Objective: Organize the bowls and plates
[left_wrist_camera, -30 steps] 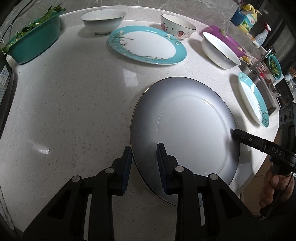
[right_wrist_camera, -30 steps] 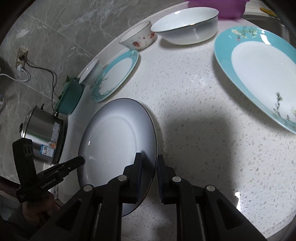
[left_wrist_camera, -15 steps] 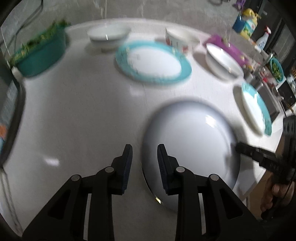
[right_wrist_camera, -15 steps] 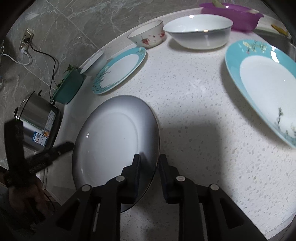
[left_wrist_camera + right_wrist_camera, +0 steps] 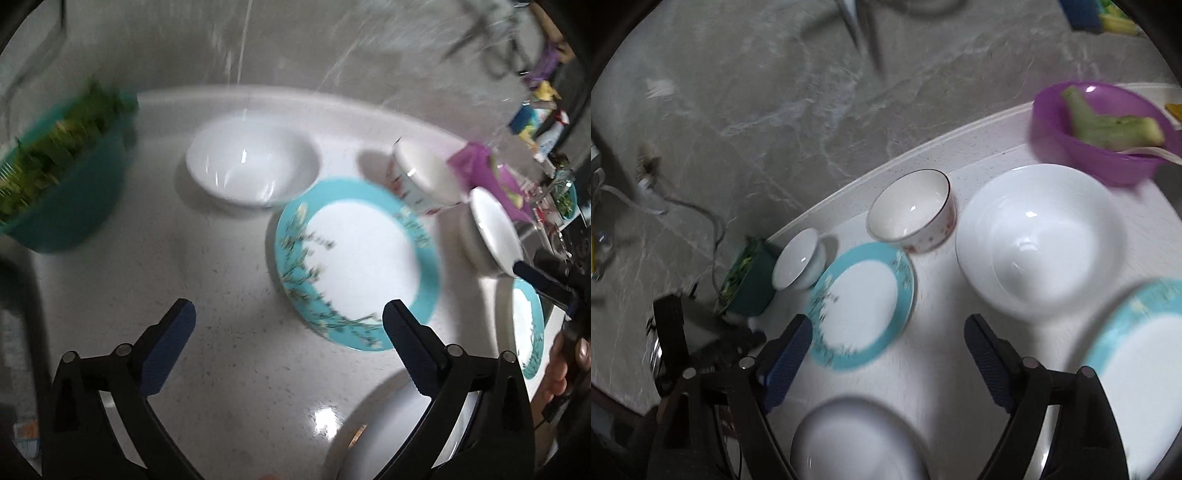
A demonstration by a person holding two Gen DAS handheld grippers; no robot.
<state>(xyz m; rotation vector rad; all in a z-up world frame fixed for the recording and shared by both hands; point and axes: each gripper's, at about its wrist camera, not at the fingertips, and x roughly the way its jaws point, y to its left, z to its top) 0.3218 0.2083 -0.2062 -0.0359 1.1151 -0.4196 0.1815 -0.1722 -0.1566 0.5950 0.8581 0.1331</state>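
Both the left gripper (image 5: 286, 321) and right gripper (image 5: 886, 338) have released the grey plate (image 5: 857, 439); their jaws are opening, empty. It now lies on the surface (image 5: 229, 280) below them, with the teal-rimmed plate (image 5: 356, 264) ahead, likely next.

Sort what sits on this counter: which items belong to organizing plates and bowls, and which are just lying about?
Job: grey plate; two teal-rimmed plates; large white bowl; red-patterned bowl; small white bowl.

Lying about: purple bowl with vegetable scraps; teal basket of greens.
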